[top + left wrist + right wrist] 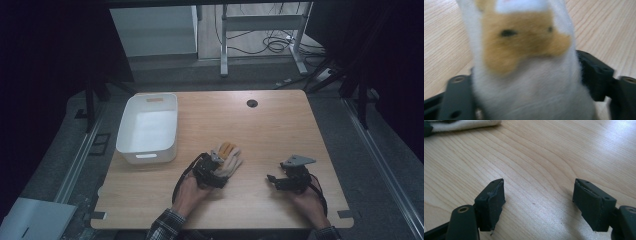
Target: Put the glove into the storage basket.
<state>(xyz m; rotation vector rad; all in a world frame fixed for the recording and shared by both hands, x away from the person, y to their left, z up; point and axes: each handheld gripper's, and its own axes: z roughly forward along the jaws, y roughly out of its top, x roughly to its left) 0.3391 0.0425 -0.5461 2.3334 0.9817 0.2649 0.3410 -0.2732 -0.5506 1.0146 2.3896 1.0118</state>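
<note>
Bench (260, 135): pale wood, large top; carries everything below.
White bin (148, 128): rectangular, near the far left corner of the bench, well apart from both grippers.
Plush toy (227, 159): white with orange-tan patches; lies on the bench just right of the bin's near corner; in the left gripper view (529, 62) sits between the two black jaws, close and blurred.
Left gripper (212, 167): held in left hand (187, 192); jaws parted around the toy's white body; whether the pads press on the fur, cannot tell.
Right gripper (274, 179): held in right hand (307, 202), low over bare wood near the bench's front right; jaws spread wide (537, 203), nothing between them; well apart from the toy.
</note>
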